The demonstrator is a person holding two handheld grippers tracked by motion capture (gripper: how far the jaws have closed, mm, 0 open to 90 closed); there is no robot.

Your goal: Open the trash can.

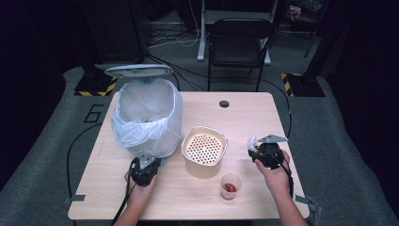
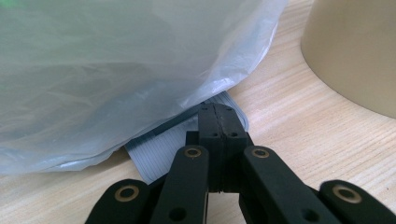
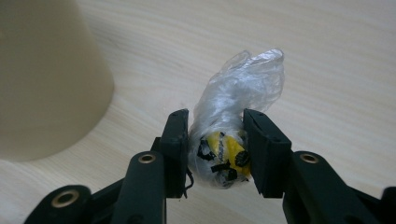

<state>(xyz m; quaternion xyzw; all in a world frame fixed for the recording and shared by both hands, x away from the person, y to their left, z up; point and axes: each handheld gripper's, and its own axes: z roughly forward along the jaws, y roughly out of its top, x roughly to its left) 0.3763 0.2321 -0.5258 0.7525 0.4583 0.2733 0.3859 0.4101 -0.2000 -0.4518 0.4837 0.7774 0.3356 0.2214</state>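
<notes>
We see bare desk [image 1: 254,117] right of the beige basket [image 1: 204,150]; lined bin [image 1: 147,120] and small cup [image 1: 230,185] block the left and front.

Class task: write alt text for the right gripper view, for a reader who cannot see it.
Two black fingers of the right gripper pinch a crumpled clear plastic wrapper with yellow and black scraps inside. Below is a pale wooden table; a beige container stands at the left.
</notes>
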